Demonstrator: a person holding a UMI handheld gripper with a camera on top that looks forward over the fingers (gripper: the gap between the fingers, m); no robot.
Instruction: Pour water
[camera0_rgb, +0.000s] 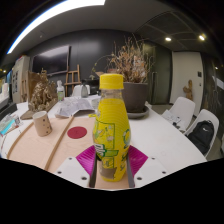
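A yellow bottle (111, 125) with a yellow cap and a green-and-yellow label stands upright between my fingers. My gripper (111, 162) is shut on its lower part, and the magenta pads (87, 158) press on both sides. The bottle's base is hidden behind the fingers, so I cannot tell whether it rests on the table. A brown paper cup (42, 123) stands on the white table (165, 140), to the left and beyond the bottle. A red round disc (77, 131) lies between the cup and the bottle.
A dark pot with dried grass (133, 80) stands behind the bottle. Papers (78, 103) lie at the table's far side, and a dried plant arrangement (42, 92) is behind the cup. White chairs (195, 118) stand to the right.
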